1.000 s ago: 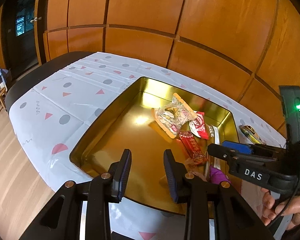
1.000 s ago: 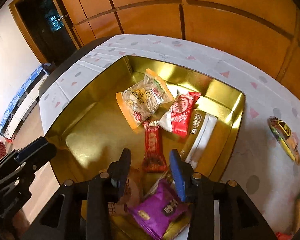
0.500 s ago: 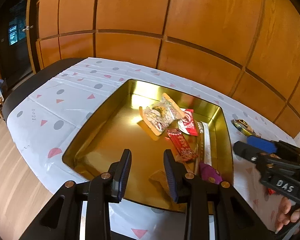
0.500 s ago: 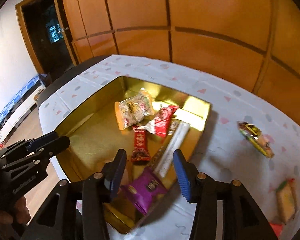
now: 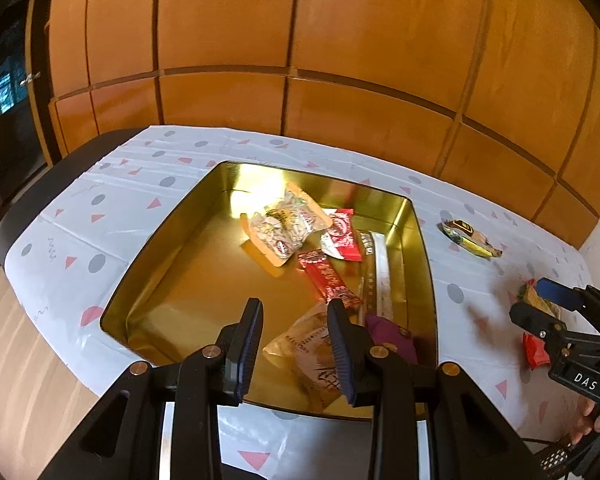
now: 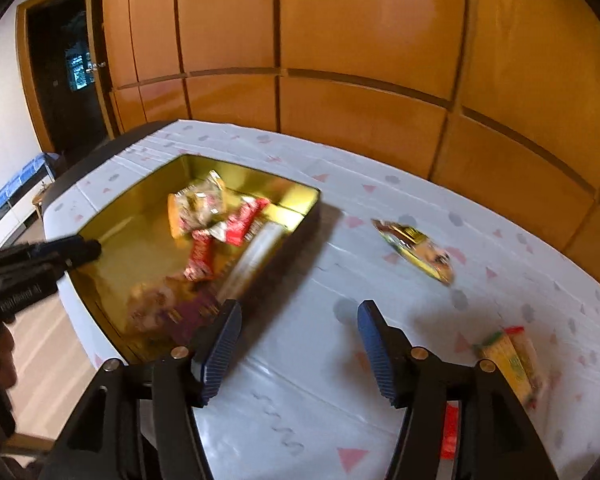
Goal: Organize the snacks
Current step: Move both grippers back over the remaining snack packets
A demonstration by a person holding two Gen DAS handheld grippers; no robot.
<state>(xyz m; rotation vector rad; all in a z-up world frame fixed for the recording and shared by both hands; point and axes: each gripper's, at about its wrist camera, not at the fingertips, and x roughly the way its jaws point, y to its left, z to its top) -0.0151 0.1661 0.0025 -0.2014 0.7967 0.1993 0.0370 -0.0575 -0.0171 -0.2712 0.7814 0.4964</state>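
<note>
A gold tin tray (image 5: 188,248) (image 6: 300,204) on the table holds several snack packets: a clear peanut bag (image 5: 288,224), red bars (image 5: 328,276), a tan packet (image 5: 312,352) and a purple packet (image 5: 392,336). My left gripper (image 5: 296,344) is open and empty over the tray's near edge. My right gripper (image 6: 296,344) is open wide and empty over the cloth to the right of the tray; it also shows in the left wrist view (image 5: 540,300). Loose on the cloth lie a yellow-black packet (image 6: 416,248) (image 5: 470,238), a yellow-green packet (image 6: 512,364) and a red packet (image 6: 450,432).
The table has a white cloth (image 6: 300,400) with grey dots and pink triangles. Wood panelling (image 5: 300,60) stands behind it. The table's left end (image 5: 40,184) drops to a wooden floor (image 5: 12,380). A dark doorway (image 6: 72,76) is at far left.
My right gripper has moved right, out of the tray to above the cloth, and opened wider. The purple packet stays in the tray. My left gripper has pulled back slightly.
</note>
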